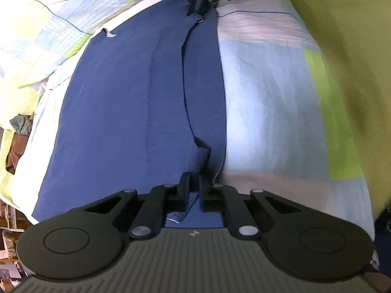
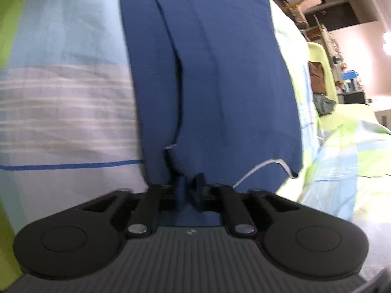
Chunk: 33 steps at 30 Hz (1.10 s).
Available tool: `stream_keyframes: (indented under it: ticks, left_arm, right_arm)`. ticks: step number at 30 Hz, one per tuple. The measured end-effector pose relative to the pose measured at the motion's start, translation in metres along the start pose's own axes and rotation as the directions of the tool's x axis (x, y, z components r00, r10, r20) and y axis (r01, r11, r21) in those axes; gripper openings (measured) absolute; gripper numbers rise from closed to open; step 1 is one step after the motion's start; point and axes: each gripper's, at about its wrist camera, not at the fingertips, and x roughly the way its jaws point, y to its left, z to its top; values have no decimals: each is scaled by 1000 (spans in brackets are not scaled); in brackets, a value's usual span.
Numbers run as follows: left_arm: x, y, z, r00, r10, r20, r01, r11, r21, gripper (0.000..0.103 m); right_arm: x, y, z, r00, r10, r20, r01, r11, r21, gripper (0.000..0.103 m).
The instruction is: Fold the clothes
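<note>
Patchwork bedsheet (image 1: 266, 102) under blue garment (image 1: 117, 112); each hand-held gripper pinches its folded edge; cluttered shelves (image 2: 305, 5) behind.

Dark blue matt woven cloth garment (image 1: 136, 112) with stitched hems, pastel patchwork cotton-like bedsheet (image 1: 264, 102) in soft matt finish, black matt plastic left gripper (image 1: 194, 190) with shiny metal pivot pins, ribbed grey body, black matt plastic right gripper (image 2: 189, 189)

garment (image 1: 127, 102) lies on bedsheet (image 1: 264, 97)

1 blue garment (image 1: 117, 112), 2 tools (left tool (image 1: 194, 183), right tool (image 2: 189, 185)), 1 patchwork bedsheet (image 1: 264, 102)
</note>
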Motion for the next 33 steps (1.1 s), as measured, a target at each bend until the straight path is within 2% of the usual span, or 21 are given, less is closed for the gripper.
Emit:
stream_keyframes:
  ticks: [8, 10, 14, 15, 18, 21, 24, 27, 29, 30, 31, 33]
  left_arm:
    - [-19, 5, 1, 1000, -25, 12, 25, 1000, -5, 1]
    - [-17, 5, 0, 999, -36, 5, 36, 999, -4, 0]
    - [-13, 3, 2, 999, -42, 13, 42, 999, -4, 0]
    - [-12, 3, 2, 999, -38, 13, 38, 999, -4, 0]
    - [-9, 3, -1, 999, -37, 9, 37, 999, -13, 0]
    - [-9, 3, -2, 999, -37, 9, 37, 999, -4, 1]
    - [-4, 3, -3, 999, -33, -3, 33, 999, -10, 2]
    - [5, -1, -3, 1000, -21, -16, 21, 1000, -8, 3]
    - [8, -1, -2, 1000, -27, -12, 27, 1000, -13, 2]
    - [8, 0, -2, 999, -31, -10, 31, 999, -19, 1]
    - [6, 5, -2, 999, -52, 0, 52, 998, -48, 0]
    - [-2, 8, -3, 998, -65, 22, 66, 997, -42, 0]
  right_arm:
    - [-22, -25, -6, 999, 17, 28, -19, 999, 45, 2]
    - [-26, -24, -6, 999, 23, 22, -24, 998, 51, 0]
    - [-28, -4, -13, 996, 90, -3, -90, 995, 33, 0]
    - [-27, -3, -14, 996, 87, -2, -87, 996, 35, 0]
    - [-24, -1, -9, 1000, -3, -22, 4, 999, 54, 3]
    - [-16, 1, -7, 999, -45, -27, 45, 999, 16, 10]
    - [-5, 3, -7, 998, -56, -39, 54, 998, -32, 13]
    - [5, 6, -5, 997, -74, -11, 72, 990, -123, 16]
    - [9, 2, -1, 999, -51, 6, 51, 991, -122, 15]
    - [10, -2, 0, 1000, -28, 14, 29, 994, -101, 6]
    - [10, -5, 0, 1000, -9, 19, 10, 997, -79, 5]
    - [7, -11, -1, 1000, 18, 25, -16, 998, -64, 3]
